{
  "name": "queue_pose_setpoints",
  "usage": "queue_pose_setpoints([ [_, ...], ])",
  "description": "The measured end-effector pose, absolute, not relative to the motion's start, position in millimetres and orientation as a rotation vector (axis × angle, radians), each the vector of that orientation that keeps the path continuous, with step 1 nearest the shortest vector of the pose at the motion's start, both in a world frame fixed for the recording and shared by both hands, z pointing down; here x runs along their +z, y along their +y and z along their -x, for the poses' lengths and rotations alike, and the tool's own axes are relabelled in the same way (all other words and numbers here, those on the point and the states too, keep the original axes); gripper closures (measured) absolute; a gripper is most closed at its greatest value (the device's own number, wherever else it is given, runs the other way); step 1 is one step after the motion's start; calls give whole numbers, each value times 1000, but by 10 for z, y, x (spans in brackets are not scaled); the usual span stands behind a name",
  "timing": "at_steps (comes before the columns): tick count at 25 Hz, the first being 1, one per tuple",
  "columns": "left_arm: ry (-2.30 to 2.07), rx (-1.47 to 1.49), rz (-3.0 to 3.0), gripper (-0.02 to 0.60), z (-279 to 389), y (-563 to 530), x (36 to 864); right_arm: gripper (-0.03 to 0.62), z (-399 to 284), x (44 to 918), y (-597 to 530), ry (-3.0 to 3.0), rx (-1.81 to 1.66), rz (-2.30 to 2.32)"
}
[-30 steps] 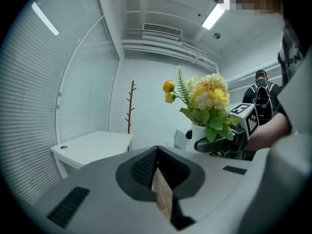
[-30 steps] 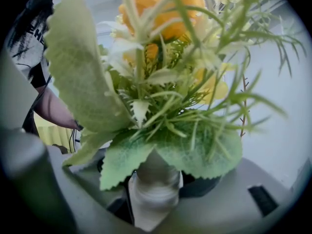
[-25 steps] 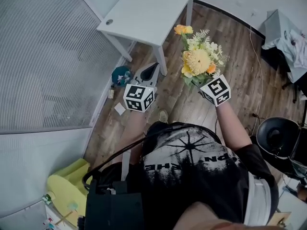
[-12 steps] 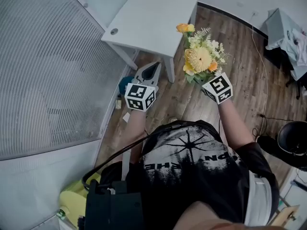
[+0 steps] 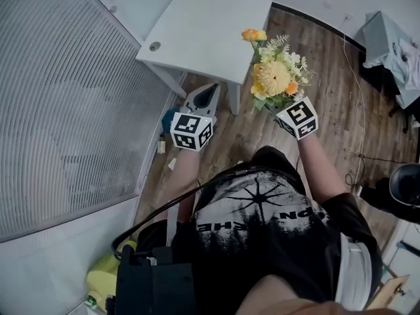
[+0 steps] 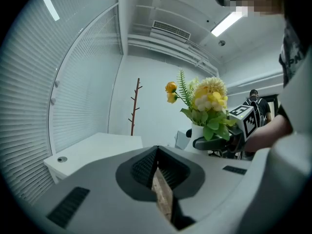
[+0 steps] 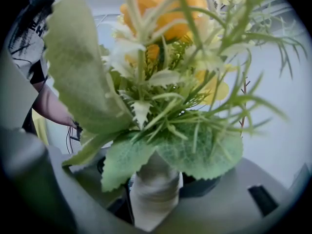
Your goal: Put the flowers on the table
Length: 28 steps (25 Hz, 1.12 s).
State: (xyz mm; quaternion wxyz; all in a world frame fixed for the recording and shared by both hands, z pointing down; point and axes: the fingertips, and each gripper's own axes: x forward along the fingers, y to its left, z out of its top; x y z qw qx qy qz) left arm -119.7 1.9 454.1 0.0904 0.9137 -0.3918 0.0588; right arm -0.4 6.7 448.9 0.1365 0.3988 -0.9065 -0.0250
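A bunch of yellow and orange flowers (image 5: 272, 77) stands upright in a slim white vase (image 7: 153, 194). My right gripper (image 5: 289, 113) is shut on the vase's body, below the broad green leaves (image 7: 195, 150). In the head view the blooms are held in the air by the near right corner of the white table (image 5: 210, 18). My left gripper (image 5: 205, 97) is shut with nothing in it and points at the table's near edge. The left gripper view shows the flowers (image 6: 207, 99), the vase (image 6: 197, 130) and the right gripper (image 6: 214, 143) to its right, with the table (image 6: 97, 147) at the left.
A slatted blind wall runs along the left. A teal object (image 5: 172, 117) lies on the wood floor by the table leg. A seat draped with cloth (image 5: 394, 51) and a black bin (image 5: 407, 182) are at the right. A coat stand (image 6: 135, 106) rises behind the table.
The person has stepped closer to the table, which now sits lower and nearer in the head view. Both grippers keep their grips; the flowers are closer to the table's corner.
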Motion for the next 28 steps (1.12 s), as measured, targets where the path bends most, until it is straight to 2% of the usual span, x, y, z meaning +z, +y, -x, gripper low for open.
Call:
queue_pose_setpoints([
  [9, -1215, 176, -2657, 569, 1280, -490, 4762, 344, 95, 4652, -499, -2649, -58, -1092],
  [28, -1461, 205, -2459, 569, 1042, -2230, 4685, 344, -93, 4668, -2490, -2767, -32, -778],
])
